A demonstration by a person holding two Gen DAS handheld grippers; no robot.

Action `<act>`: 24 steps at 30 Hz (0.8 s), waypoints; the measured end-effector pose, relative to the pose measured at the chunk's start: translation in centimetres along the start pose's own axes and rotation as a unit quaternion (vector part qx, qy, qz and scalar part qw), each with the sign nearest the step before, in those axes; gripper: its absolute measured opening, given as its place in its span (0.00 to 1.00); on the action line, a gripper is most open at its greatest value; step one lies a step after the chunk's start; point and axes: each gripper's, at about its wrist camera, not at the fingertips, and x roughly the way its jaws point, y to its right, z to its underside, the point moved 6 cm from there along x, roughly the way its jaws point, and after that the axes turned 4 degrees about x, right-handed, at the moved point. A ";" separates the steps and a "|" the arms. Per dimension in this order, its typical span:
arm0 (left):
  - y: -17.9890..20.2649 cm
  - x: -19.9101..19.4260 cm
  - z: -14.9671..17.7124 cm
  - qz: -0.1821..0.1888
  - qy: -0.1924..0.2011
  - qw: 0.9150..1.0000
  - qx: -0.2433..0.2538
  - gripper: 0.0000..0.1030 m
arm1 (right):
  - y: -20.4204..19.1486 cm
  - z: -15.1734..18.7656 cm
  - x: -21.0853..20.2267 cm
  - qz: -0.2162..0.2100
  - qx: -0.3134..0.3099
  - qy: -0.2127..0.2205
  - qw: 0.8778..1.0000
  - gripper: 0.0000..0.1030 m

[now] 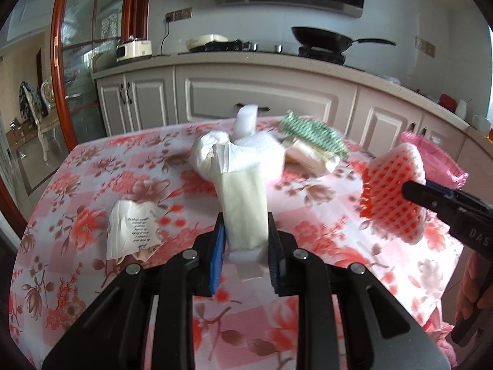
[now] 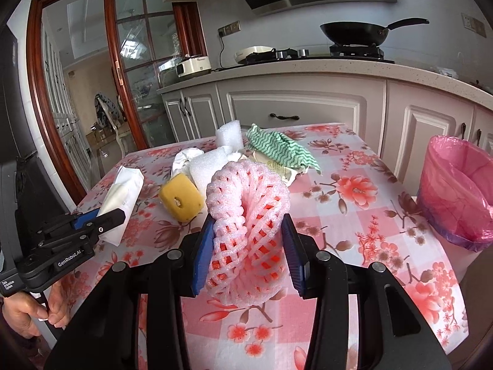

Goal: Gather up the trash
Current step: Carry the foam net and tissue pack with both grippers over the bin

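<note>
My left gripper (image 1: 245, 240) is shut on a white plastic wrapper (image 1: 243, 206) and holds it above the floral table; it also shows in the right wrist view (image 2: 123, 191). My right gripper (image 2: 248, 231) is shut on a pink foam fruit net (image 2: 246, 225), seen at the right in the left wrist view (image 1: 391, 191). A pink-lined trash bin (image 2: 459, 191) stands at the table's right edge. On the table lie a crumpled printed paper (image 1: 132, 231), a yellow sponge (image 2: 181, 197), white foam pieces (image 2: 229, 134) and crumpled white paper (image 1: 209, 151).
A green-striped cloth (image 2: 277, 148) lies over a beige pack (image 1: 311, 157) at the table's far side. Grey kitchen cabinets (image 2: 295, 104) and a counter with a black wok (image 2: 354, 32) stand behind. A glass door with a wooden frame (image 2: 111, 61) is at the left.
</note>
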 end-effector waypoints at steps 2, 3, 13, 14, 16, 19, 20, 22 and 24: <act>0.7 -0.6 -0.6 0.014 0.011 1.000 -0.003 0.23 | 0.4 -0.2 -0.5 0.002 0.003 0.005 1.000 0.41; 1.3 -1.0 -1.0 0.021 0.018 1.000 -0.003 0.23 | 0.6 -0.3 -0.8 0.004 0.004 0.009 1.000 0.41; 8.0 -3.0 -4.2 0.069 0.077 0.994 0.046 0.23 | 2.2 -1.7 -3.9 0.039 0.003 0.057 0.998 0.41; 9.0 -3.1 -4.5 0.073 0.084 0.992 0.055 0.23 | 2.4 -1.8 -4.1 0.041 0.006 0.060 0.997 0.41; 10.1 -3.1 -4.9 0.077 0.091 0.991 0.065 0.23 | 3.1 -2.1 -4.6 0.048 0.010 0.067 0.997 0.41; 11.3 -3.1 -5.6 0.081 0.102 0.989 0.073 0.23 | 4.0 -2.7 -5.2 0.061 0.011 0.077 0.995 0.41; 11.5 -3.0 -5.8 0.083 0.104 0.988 0.074 0.23 | 4.5 -2.9 -5.5 0.068 0.010 0.083 0.994 0.41; 12.1 -2.8 -6.3 0.087 0.108 0.987 0.074 0.23 | 5.5 -3.4 -6.0 0.080 0.012 0.092 0.993 0.41; 12.8 -2.5 -7.0 0.094 0.113 0.986 0.077 0.23 | 6.7 -3.8 -6.5 0.091 0.016 0.100 0.991 0.41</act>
